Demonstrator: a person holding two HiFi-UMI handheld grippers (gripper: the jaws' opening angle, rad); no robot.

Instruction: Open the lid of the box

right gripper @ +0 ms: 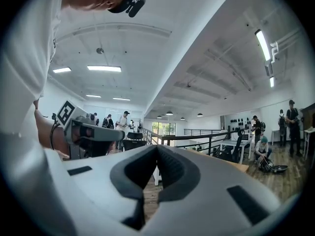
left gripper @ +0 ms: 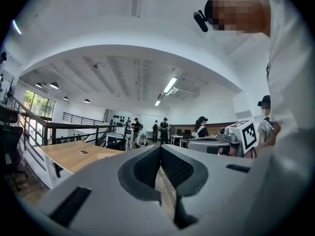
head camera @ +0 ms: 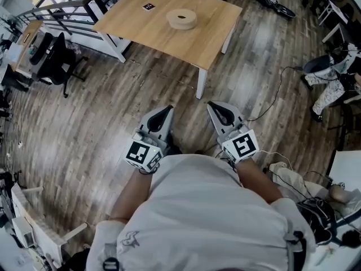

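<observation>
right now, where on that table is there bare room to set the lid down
The table is bare along its whole near edge, in front of the round box and the marker card, and at the left end beside the card. Only the middle strip with those two is taken.

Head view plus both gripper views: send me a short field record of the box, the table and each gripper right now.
box: round, pale, on the table, untouched
lid: looks still on; too small to be sure
table: wooden, across the floor from the person
marker card: on the table, apart from the box
left gripper: shut, empty, level, close to the body
right gripper: shut, empty, level, close to the body
task: not yet begun
</observation>
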